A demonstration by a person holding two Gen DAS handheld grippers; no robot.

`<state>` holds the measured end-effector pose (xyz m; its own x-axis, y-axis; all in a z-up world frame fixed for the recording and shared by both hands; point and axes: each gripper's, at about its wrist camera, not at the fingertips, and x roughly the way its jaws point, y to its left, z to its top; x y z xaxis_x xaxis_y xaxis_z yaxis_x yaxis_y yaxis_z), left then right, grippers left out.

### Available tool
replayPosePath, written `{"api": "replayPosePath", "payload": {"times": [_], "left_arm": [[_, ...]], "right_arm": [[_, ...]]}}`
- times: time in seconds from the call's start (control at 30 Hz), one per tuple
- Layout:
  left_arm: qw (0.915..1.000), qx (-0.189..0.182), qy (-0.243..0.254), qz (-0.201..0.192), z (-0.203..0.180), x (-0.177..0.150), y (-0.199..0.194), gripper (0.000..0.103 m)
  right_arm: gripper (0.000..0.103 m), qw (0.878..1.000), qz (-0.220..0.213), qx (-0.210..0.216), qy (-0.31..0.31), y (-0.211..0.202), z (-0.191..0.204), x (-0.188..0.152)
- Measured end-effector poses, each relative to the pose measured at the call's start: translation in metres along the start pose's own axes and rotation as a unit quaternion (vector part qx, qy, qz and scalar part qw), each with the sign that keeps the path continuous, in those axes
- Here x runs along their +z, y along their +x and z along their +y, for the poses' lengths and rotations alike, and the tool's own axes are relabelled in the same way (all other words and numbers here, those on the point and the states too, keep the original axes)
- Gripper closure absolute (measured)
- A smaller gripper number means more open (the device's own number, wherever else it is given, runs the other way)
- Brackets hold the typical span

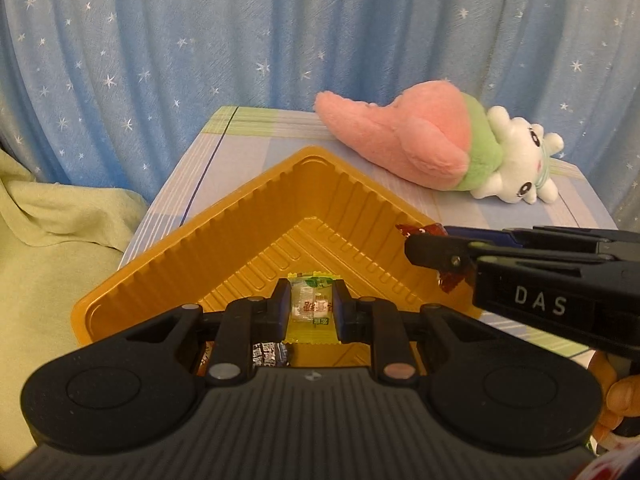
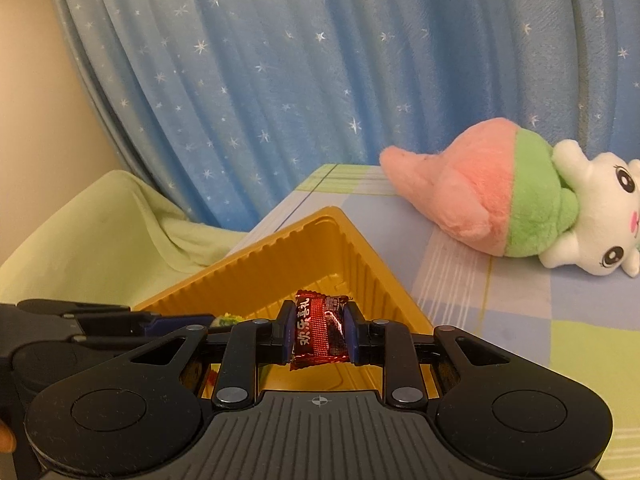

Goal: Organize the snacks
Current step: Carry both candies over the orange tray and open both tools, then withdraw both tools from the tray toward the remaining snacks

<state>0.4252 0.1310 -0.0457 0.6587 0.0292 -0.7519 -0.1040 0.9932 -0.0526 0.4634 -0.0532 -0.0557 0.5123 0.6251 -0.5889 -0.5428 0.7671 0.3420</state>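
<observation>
Above the gold tray (image 2: 280, 256), red candy (image 2: 320, 326) lengthwise between fingers (image 2: 285, 330) (upright-ish).

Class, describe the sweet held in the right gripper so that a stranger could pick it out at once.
Start at the gold tray on the checked tablecloth. Above it, the right gripper pinches a red candy. Its shiny dark-red wrapper with white lettering differs from the clear, yellow-edged candy in the left gripper.
</observation>
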Motion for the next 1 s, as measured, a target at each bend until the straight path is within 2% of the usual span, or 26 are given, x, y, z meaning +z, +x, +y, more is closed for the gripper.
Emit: {"api": "replayPosePath", "payload": {"times": [0.27, 0.4, 0.53, 0.8, 0.97, 1.0], "left_arm": [[0.9999, -0.006, -0.016, -0.002, 0.010, 0.006, 0.010, 0.083], [0.9998, -0.006, -0.019, -0.006, 0.015, 0.005, 0.011, 0.070], [0.9998, -0.005, -0.020, -0.003, 0.019, 0.005, 0.011, 0.064], [0.9997, -0.003, -0.025, -0.004, 0.027, 0.003, 0.005, 0.059], [0.9996, 0.001, -0.026, -0.005, 0.031, 0.001, -0.003, 0.049], [0.9996, 0.001, -0.026, -0.006, 0.032, 0.000, -0.006, 0.047]], "right_arm": [[0.077, 1.000, 0.000, -0.004, 0.005, 0.012, 0.000, 0.007], [0.077, 1.000, 0.001, -0.007, 0.005, 0.013, 0.002, 0.008], [0.077, 1.000, -0.001, -0.010, 0.003, 0.013, 0.003, 0.007], [0.077, 1.000, -0.010, -0.011, -0.002, 0.013, 0.008, 0.011], [0.076, 1.000, -0.004, -0.009, 0.002, 0.014, 0.012, 0.014], [0.072, 1.000, -0.004, -0.011, 0.000, 0.013, 0.013, 0.014]]}}
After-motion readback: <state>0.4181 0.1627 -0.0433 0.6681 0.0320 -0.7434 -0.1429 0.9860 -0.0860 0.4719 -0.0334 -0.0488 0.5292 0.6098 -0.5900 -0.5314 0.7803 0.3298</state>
